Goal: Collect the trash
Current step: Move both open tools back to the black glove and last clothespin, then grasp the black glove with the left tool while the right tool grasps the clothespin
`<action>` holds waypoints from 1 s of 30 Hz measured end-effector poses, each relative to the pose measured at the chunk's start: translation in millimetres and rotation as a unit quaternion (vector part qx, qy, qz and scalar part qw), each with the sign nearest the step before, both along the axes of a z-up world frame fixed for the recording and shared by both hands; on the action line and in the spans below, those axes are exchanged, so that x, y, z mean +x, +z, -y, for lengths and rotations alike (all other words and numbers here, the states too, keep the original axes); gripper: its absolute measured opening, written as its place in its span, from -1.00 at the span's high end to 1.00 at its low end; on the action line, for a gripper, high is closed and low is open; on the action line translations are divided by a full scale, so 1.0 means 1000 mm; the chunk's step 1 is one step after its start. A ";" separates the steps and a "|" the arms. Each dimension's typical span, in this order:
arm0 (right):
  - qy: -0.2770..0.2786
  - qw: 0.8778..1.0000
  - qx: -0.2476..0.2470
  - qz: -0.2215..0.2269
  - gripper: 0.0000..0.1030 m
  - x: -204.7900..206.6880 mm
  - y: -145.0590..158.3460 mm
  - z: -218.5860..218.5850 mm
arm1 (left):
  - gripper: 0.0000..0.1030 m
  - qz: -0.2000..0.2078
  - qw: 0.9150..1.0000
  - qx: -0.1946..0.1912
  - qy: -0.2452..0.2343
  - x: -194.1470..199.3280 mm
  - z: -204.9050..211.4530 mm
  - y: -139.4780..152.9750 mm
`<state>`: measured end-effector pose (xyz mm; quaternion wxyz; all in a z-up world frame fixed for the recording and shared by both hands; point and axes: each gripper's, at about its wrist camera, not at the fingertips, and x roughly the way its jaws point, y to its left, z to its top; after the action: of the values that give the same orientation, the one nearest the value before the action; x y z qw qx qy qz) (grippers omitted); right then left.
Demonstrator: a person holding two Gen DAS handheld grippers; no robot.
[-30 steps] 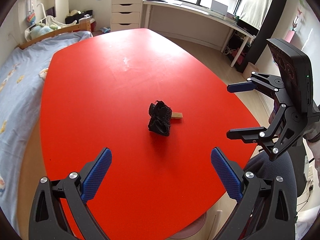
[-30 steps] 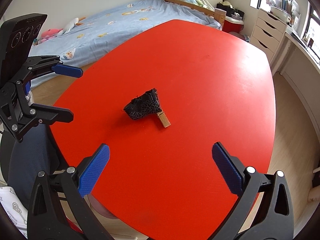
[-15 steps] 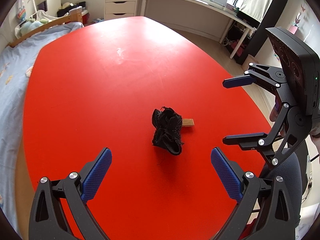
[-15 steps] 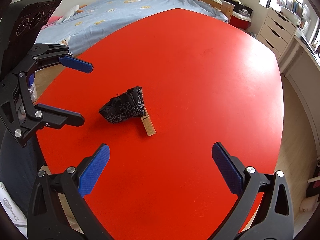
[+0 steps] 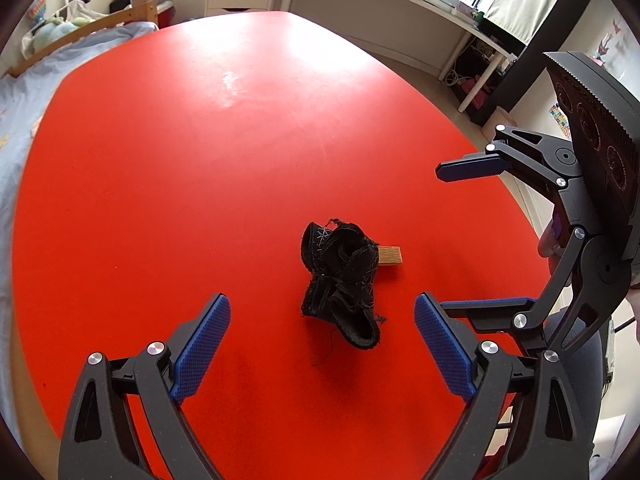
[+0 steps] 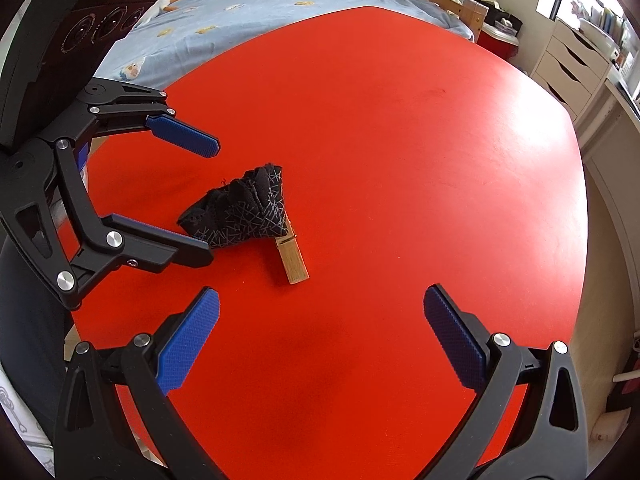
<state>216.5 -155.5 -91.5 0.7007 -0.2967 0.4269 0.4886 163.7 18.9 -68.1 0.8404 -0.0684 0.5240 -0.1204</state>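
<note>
1. Both grippers have come down closer to the crumpled black patterned cloth on the red table.
2. Left gripper, empty, is closing slightly; the cloth lies just beyond its fingertips, its long axis running near-to-far.
3. Right gripper is spread, empty, farther off; a wooden clothespin touches the cloth.

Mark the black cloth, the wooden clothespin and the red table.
black cloth (image 6: 244,216), right wrist view, patterned side.
wooden clothespin (image 6: 294,264), right wrist view, flat top.
red table (image 5: 224,132), left wrist view, bare top.

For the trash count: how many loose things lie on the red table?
2: a crumpled black cloth near the table's middle, and a wooden clothespin touching its edge. Nothing else shows.
</note>
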 end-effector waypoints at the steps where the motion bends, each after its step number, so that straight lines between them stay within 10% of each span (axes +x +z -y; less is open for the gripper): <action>1: 0.002 1.000 0.000 0.002 -0.94 0.000 -0.001 -0.001 | -0.63 -0.002 1.000 0.000 0.000 0.001 0.000 -0.001; 18: 0.026 1.000 0.007 0.005 0.05 0.003 -0.012 -0.017 | 0.29 -0.015 1.000 -0.018 -0.014 0.007 -0.005 -0.007; 30: 0.043 0.999 0.013 0.006 0.79 -0.007 -0.010 -0.027 | 0.35 -0.010 1.000 -0.017 -0.011 0.003 -0.004 -0.003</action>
<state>209.6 -128.3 -101.4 0.6854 -0.3089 0.4033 0.5217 166.4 22.9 -71.4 0.8327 -0.0784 0.5306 -0.1379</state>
